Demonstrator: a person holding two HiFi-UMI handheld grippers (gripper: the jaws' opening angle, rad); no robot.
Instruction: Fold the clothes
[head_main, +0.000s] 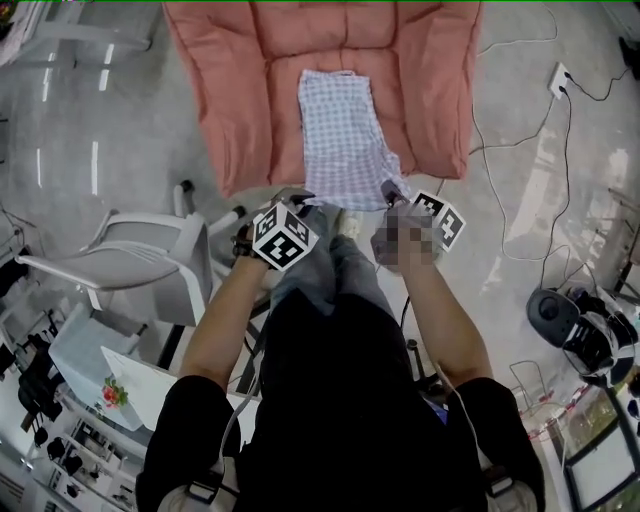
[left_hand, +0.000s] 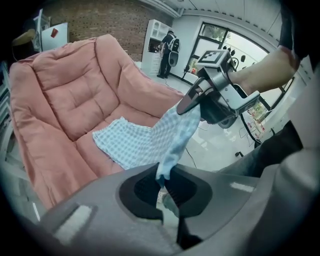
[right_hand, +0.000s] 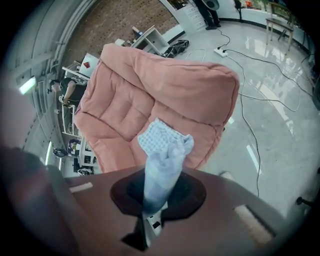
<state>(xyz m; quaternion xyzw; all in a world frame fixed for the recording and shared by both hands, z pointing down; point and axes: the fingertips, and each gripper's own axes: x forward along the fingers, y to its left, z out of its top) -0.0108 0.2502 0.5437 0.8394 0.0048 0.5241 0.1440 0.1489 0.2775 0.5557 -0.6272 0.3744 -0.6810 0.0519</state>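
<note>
Pink cushion (head_main: 240, 90) carries the cloth (head_main: 340, 130), near edge lifted toward us; left gripper (head_main: 303, 200) and right gripper (head_main: 393, 192) each have fingers clamped on a near corner. Trouble ahead: thin fabric could slip out, or snag and bunch on that soft padding. Glossy floor (head_main: 520, 200), trailing cables (head_main: 568, 150), white chair (head_main: 150, 255) alongside.

I note one garment (head_main: 340, 130): thin cloth in a fine pale blue-and-white check, laid out as a long narrow panel. Its far part lies flat on the seat of the pink cushion (head_main: 240, 90), running from the cushion's middle toward its front edge. The near end is raised clear of that front edge. It is gathered at two corners, one pinched in the left gripper (left_hand: 167, 200), the other in the right gripper (right_hand: 149, 215).
</note>
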